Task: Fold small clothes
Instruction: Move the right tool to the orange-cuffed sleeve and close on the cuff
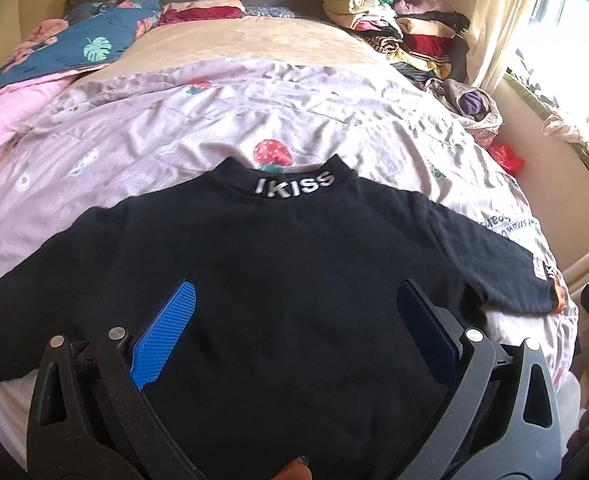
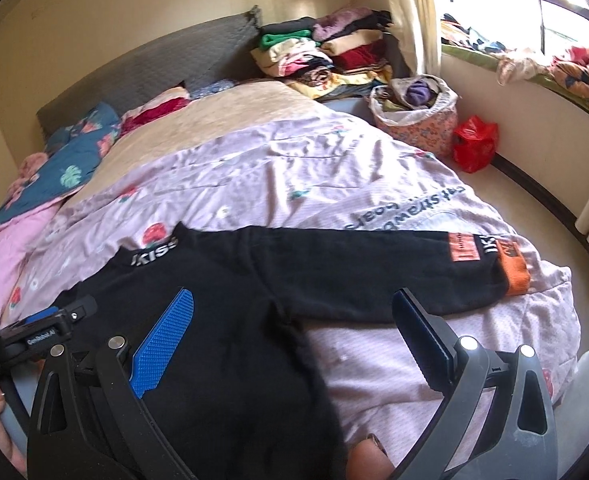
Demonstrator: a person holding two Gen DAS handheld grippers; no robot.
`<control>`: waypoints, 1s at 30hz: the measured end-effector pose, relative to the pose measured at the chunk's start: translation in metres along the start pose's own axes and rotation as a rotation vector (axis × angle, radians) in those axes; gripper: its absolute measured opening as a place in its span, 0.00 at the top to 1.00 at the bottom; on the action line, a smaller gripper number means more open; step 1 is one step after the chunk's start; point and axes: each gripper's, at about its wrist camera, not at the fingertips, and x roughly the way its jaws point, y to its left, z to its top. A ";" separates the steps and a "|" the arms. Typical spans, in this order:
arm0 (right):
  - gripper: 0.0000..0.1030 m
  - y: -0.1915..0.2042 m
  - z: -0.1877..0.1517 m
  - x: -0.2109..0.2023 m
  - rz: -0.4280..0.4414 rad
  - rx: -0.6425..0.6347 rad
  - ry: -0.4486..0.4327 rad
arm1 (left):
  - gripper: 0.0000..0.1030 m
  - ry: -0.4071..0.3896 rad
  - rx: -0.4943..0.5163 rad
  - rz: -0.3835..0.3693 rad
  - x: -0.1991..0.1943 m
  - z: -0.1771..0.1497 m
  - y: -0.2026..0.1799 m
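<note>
Black top (image 1: 278,264) lay flat, sleeves running left–right; my right tongs (image 2: 294,320), nearer the right sleeve (image 2: 434,264), and left tongs (image 1: 294,312) both gaped wide, empty.

Black shirt (image 1: 294,264) hem behind tongs.

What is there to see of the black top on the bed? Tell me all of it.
The black top is a small long-sleeved garment of soft knit, lying flat and unfolded on the pink strawberry-print quilt. Its high collar, pointing toward the headboard, reads IKISS in white. Both sleeves are spread sideways; the right sleeve ends in an orange cuff beside an orange patch and white lettering. Both grippers hover open above it, the left gripper over the body, the right gripper by the armpit.
</note>
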 end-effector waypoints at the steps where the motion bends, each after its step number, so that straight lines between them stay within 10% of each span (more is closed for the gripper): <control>1: 0.04 -0.007 0.002 0.002 -0.011 0.011 -0.003 | 0.08 -0.001 0.001 -0.004 0.002 0.002 -0.003; 30: 0.04 -0.190 -0.027 0.097 -0.174 0.485 0.152 | 0.08 0.107 0.080 -0.045 0.086 -0.003 -0.067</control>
